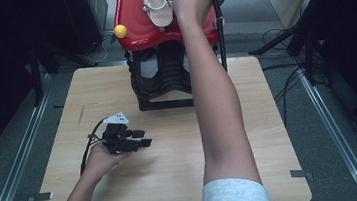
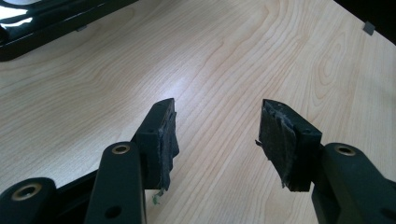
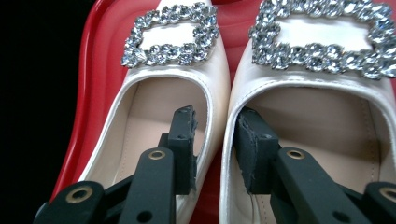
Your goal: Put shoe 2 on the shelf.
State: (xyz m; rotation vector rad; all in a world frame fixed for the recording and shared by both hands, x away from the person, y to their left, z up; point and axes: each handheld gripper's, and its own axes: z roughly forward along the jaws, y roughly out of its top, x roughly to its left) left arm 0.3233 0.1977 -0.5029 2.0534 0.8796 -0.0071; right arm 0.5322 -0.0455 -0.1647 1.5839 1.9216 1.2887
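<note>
The two white shoes (image 3: 299, 121) lie side by side on the red shelf (image 1: 134, 30), toes pointing away from the person. The right gripper (image 3: 215, 135), arm stretched far forward, straddles their inner walls, jaws loosened. The left gripper (image 2: 217, 135) rests released near the desk's left edge.

A yellow ball (image 1: 120, 31), perhaps a knob, above the wooden table (image 1: 175, 181).

Glossy red plastic shelf (image 3: 105, 70), satiny cream shoes (image 3: 205, 93) with glittering stone buckles (image 3: 170, 35) at twelve o'clock, pale matt wood-grain table (image 2: 224, 56).
</note>
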